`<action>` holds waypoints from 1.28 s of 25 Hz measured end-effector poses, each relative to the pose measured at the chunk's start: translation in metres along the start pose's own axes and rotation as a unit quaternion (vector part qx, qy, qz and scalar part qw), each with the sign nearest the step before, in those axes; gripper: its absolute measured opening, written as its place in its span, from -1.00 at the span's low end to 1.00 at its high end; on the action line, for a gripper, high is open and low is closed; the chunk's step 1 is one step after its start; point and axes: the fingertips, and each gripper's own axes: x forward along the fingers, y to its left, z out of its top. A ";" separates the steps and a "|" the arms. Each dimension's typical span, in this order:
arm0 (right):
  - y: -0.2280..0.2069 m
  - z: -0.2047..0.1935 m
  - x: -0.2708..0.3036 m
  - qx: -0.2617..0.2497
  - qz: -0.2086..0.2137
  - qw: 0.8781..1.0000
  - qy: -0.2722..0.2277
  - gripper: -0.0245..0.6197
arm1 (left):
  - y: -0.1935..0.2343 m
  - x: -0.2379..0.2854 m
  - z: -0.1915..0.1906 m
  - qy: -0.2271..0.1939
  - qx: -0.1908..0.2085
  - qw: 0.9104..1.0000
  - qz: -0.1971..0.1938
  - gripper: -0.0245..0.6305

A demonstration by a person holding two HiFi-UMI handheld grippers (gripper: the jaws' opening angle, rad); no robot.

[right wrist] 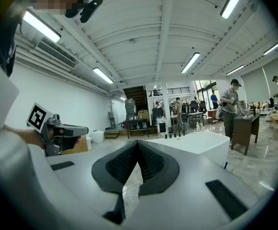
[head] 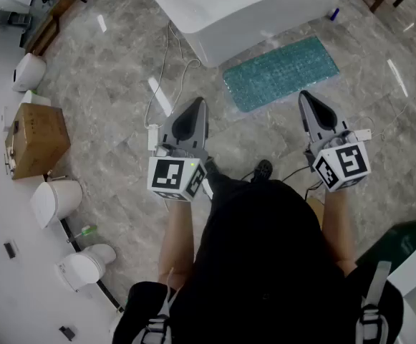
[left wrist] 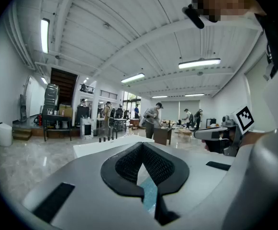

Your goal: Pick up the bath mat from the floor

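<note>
Head view: a person stands on a grey marble floor [head: 114,113], holding the left gripper [head: 197,106] and the right gripper [head: 306,97] out in front, both roughly level and well above the floor. The teal bath mat [head: 281,72] lies flat on the floor ahead of them, just beside the long side of a white bathtub [head: 243,9] and nearer to the right gripper. Neither gripper touches it. A thin cable [head: 166,63] trails over the floor to the left of the bathtub, and a cardboard box [head: 37,139] sits by the left wall.

Left gripper view: the jaws of the left gripper [left wrist: 141,144] are closed, tips meeting, with nothing between them. A strip of the bath mat [left wrist: 149,196] shows through the gap below the tips, far beneath. The bathtub [left wrist: 103,146] stands beyond, and the right gripper [left wrist: 219,136] shows at the right edge.

Right gripper view: the jaws of the right gripper [right wrist: 138,142] are also closed and empty, with only floor [right wrist: 131,188] seen through the gap. The bathtub [right wrist: 201,145] is ahead to the right, and the left gripper [right wrist: 62,131] is at the left.
</note>
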 end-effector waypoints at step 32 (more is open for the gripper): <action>-0.051 -0.021 -0.030 0.034 -0.005 0.999 0.014 -0.89 | -0.038 0.028 -0.014 0.027 -0.001 0.999 0.020 -0.90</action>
